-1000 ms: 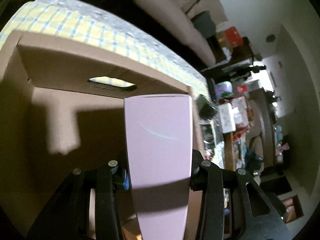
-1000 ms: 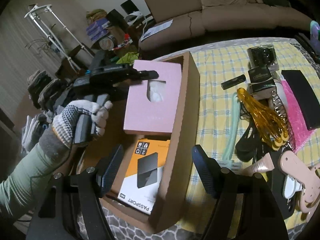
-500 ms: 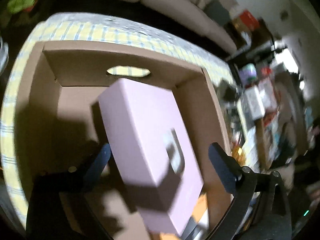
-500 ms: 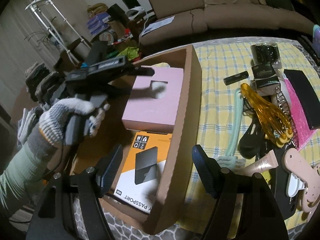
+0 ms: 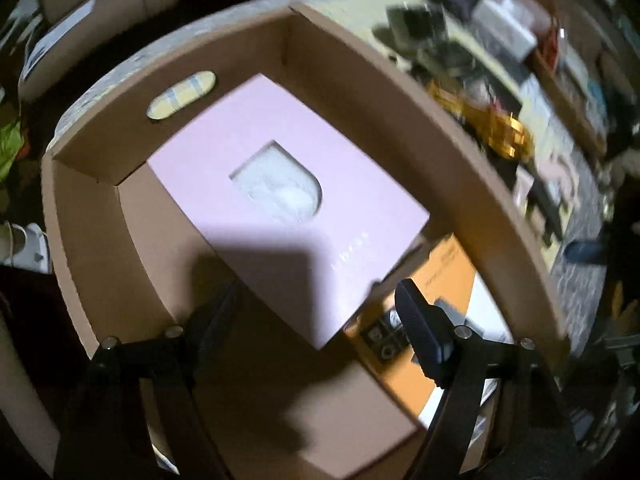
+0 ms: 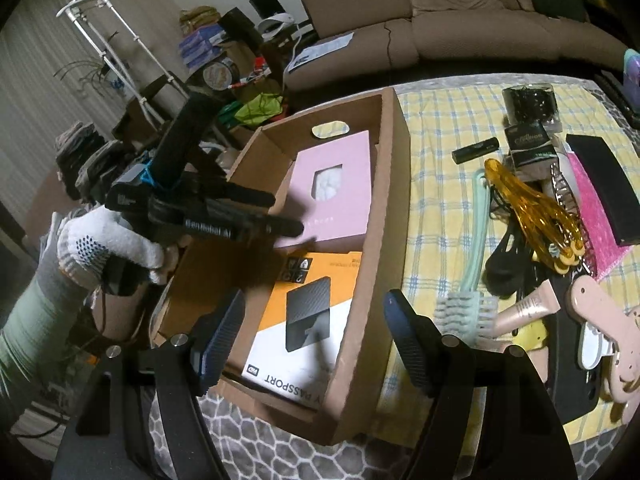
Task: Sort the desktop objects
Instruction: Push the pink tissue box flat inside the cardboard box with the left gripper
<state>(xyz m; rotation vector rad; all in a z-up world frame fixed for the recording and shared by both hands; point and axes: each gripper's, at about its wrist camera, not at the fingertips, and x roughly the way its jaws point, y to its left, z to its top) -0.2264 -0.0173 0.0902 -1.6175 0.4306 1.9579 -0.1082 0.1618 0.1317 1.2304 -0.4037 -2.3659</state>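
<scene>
left wrist view: the pink box [image 5: 280, 200] lies flat inside the cardboard box [image 5: 460, 152], partly over the orange box [image 5: 448, 300]. the left claw [image 5: 316, 320] is spread and holds nothing.

right wrist view: the right claw [image 6: 312, 332] is also spread and holds nothing. beside the cardboard box, many items [image 6: 532, 216] wait on the counter [image 6: 440, 120], so i judge much sorting is left.

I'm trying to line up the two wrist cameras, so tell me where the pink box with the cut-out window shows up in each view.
Left wrist: the pink box fills the middle of the picture, lying flat in the cardboard box, just ahead of the open left gripper.
Right wrist: the same box sits above centre, at the far end of the carton, beyond the open right gripper.
Shared landmark: the orange hard drive package beside it.
</scene>
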